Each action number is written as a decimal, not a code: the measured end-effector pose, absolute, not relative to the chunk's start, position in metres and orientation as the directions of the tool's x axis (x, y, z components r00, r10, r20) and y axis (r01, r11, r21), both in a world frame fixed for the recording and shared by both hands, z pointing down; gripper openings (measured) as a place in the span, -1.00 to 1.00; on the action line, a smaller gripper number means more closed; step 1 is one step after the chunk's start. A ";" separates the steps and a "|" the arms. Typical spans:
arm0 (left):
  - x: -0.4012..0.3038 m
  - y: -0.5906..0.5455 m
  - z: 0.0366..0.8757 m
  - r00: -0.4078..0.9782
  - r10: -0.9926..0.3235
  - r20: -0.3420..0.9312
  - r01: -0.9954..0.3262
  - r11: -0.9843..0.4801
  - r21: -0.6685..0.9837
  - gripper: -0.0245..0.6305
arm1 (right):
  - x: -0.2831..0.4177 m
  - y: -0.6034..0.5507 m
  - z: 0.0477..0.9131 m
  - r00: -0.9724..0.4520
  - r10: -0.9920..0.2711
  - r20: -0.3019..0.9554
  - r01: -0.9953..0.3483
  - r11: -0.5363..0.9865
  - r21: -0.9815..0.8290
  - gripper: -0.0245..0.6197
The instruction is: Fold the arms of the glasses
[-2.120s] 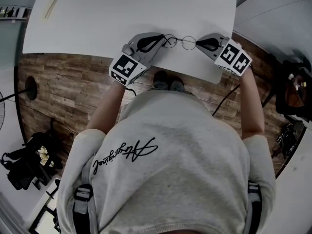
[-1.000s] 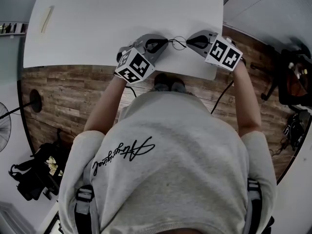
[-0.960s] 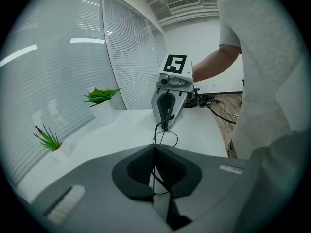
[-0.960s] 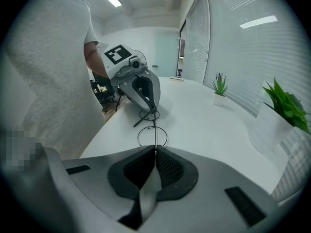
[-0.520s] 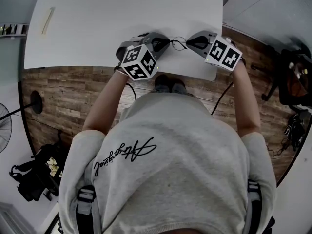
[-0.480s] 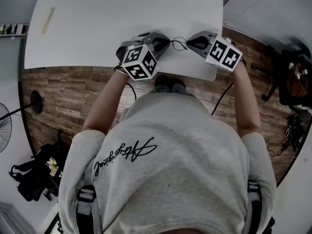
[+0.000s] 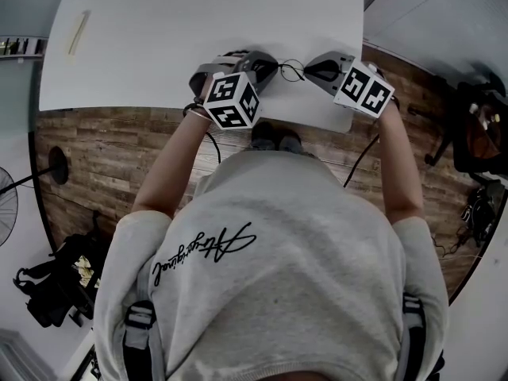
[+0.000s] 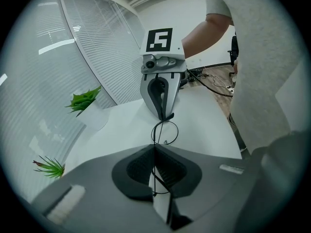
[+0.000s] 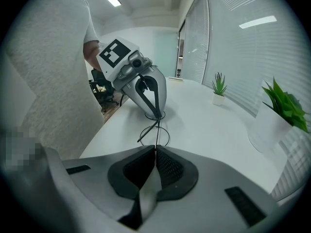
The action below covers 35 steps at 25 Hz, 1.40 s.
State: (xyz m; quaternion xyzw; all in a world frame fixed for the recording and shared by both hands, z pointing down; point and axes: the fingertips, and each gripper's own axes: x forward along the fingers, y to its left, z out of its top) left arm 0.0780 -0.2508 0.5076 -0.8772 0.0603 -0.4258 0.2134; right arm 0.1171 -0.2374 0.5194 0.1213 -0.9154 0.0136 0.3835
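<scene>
Thin round wire-rimmed glasses (image 7: pixel 290 71) hang just above the white table (image 7: pixel 159 46), near its front edge, stretched between my two grippers. My left gripper (image 7: pixel 268 69) is shut on one end of them. In the left gripper view a thin wire runs between the closed pads, and one lens ring (image 8: pixel 165 131) shows just past my left gripper (image 8: pixel 155 147). My right gripper (image 7: pixel 308 70) is shut on the other end. In the right gripper view a lens ring (image 9: pixel 156 136) and a slanted arm lie just beyond my right gripper (image 9: pixel 155 148). The grippers face each other closely.
A pale stick (image 7: pixel 77 32) lies at the table's far left. Potted plants (image 8: pixel 86 102) (image 9: pixel 283 106) stand along the far side by the blinds, with a smaller one (image 9: pixel 218 88) farther along. The table edge and the person's body are right behind the grippers.
My left gripper has rolled about its axis, so its marker cube has swung rightward and up. The right gripper has barely moved. The glasses look more bunched between the two.
</scene>
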 end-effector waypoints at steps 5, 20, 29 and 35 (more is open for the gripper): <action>0.080 -0.248 0.508 0.645 -0.279 0.711 0.063 -0.908 -0.414 -0.87 | 0.118 -0.240 0.518 -0.676 -0.219 0.704 -0.230 0.970 0.081 -0.89; 0.067 -0.257 0.496 0.698 -0.332 0.635 -0.114 -0.926 -0.359 -0.51 | 0.119 -0.242 0.514 -0.681 -0.283 0.675 -0.300 0.949 0.095 -0.78; 0.046 -0.266 0.470 0.760 -0.410 0.505 -0.326 -0.912 -0.250 -0.48 | 0.120 -0.241 0.491 -0.698 -0.411 0.586 -0.436 0.893 0.107 -0.64; 0.038 -0.273 0.431 0.797 -0.467 0.383 -0.427 -0.884 -0.190 -0.48 | 0.125 -0.251 0.437 -0.691 -0.587 0.423 -0.595 0.793 0.129 -0.59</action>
